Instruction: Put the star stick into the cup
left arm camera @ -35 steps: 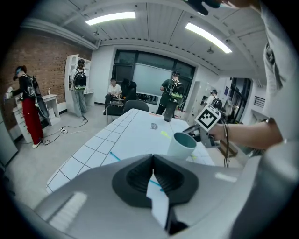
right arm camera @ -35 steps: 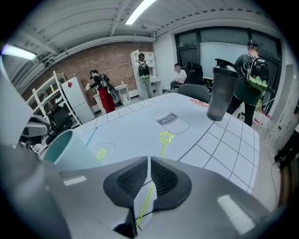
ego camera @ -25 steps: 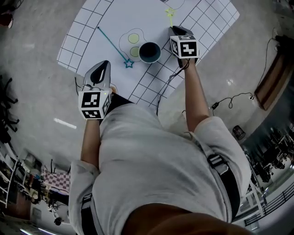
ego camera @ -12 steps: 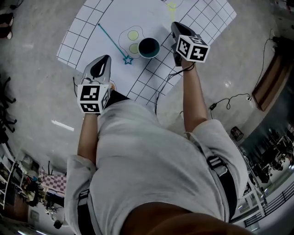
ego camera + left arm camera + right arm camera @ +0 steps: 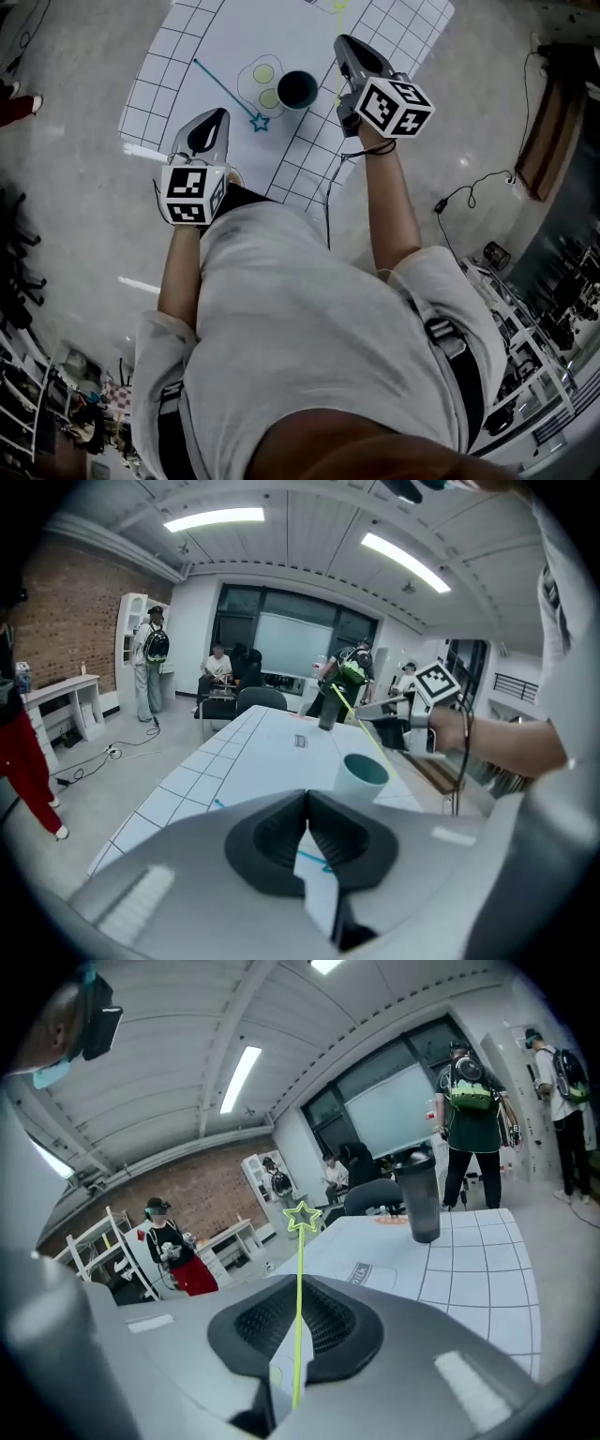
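Note:
A yellow-green star stick stands upright between the jaws of my right gripper, star end up and off the mat. The jaws are shut on its shaft. In the head view that gripper hovers just right of the teal cup, which stands upright on the white grid mat. A blue star stick lies on the mat left of the cup. My left gripper is shut and empty, near the mat's front edge. From the left gripper view the cup is ahead.
A dark tumbler stands at the far end of the mat. Two yellow-green discs sit just left of the cup. Several people stand or sit in the room beyond. A cable lies on the floor to the right.
My right gripper has closed on the yellow-green star stick and lifted it off the mat, shifting right of the cup. The left gripper has stayed put.

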A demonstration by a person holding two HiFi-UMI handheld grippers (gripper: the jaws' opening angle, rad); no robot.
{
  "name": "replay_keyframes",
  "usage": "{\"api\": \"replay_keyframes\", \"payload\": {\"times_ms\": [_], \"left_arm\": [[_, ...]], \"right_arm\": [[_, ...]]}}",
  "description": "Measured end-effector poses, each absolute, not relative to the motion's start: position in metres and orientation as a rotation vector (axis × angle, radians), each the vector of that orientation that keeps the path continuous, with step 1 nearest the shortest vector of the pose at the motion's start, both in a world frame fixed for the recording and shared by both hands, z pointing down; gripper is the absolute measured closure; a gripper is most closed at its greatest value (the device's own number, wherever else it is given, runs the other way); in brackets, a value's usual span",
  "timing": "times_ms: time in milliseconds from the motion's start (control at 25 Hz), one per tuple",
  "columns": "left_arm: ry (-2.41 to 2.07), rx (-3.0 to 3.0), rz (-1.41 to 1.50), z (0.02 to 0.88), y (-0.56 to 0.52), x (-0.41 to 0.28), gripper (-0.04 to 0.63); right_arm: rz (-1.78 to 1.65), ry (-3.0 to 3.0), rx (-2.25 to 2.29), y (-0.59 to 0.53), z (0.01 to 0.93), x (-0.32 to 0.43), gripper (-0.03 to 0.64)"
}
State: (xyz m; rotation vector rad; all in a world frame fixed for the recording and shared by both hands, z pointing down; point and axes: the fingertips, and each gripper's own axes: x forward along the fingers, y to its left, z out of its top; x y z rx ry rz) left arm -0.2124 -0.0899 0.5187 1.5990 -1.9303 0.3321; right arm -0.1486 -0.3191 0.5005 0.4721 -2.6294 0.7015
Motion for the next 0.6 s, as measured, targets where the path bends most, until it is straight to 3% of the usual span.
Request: {"api": "replay_keyframes", "payload": {"times_ms": [280,600], "left_arm": [[-1.933,1.643,0.304,0.511,-0.079,-0.223,0.592],[-1.938,1.653,0.322,0.503,-0.07,-0.234,0.592]], "right_arm": [[0.827,-2.856,0.555,-0.305,0.442,-0.158,0.601],[0.783,-2.941,0.617,-0.289,0.447,-0.166,0.601]]}}
